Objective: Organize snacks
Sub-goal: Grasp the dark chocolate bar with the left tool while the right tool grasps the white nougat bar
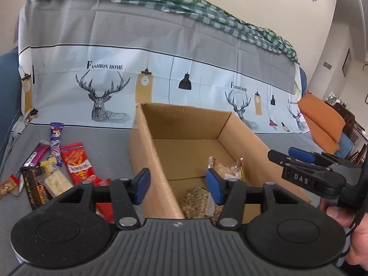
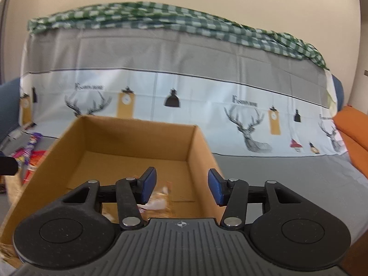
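An open cardboard box (image 1: 147, 151) stands on the grey-covered sofa seat, with a few clear-wrapped snacks (image 1: 224, 169) and an oat bar (image 1: 195, 199) inside. Several loose snacks lie left of it: a red packet (image 1: 77, 163), a purple packet (image 1: 55, 139), a white bar (image 1: 57, 181) and a dark bar (image 1: 34, 187). My left gripper (image 1: 178, 185) is open and empty, straddling the box's left wall. My right gripper (image 2: 181, 186) is open and empty over the box (image 2: 197, 151), above a clear-wrapped snack (image 2: 161, 201). The right gripper also shows in the left wrist view (image 1: 285, 155).
The sofa back is draped with a deer-print cloth (image 1: 161, 73) and a green checked cloth (image 1: 184, 7). An orange cushion (image 1: 322, 119) lies at the far right. Grey seat (image 2: 287, 174) stretches right of the box.
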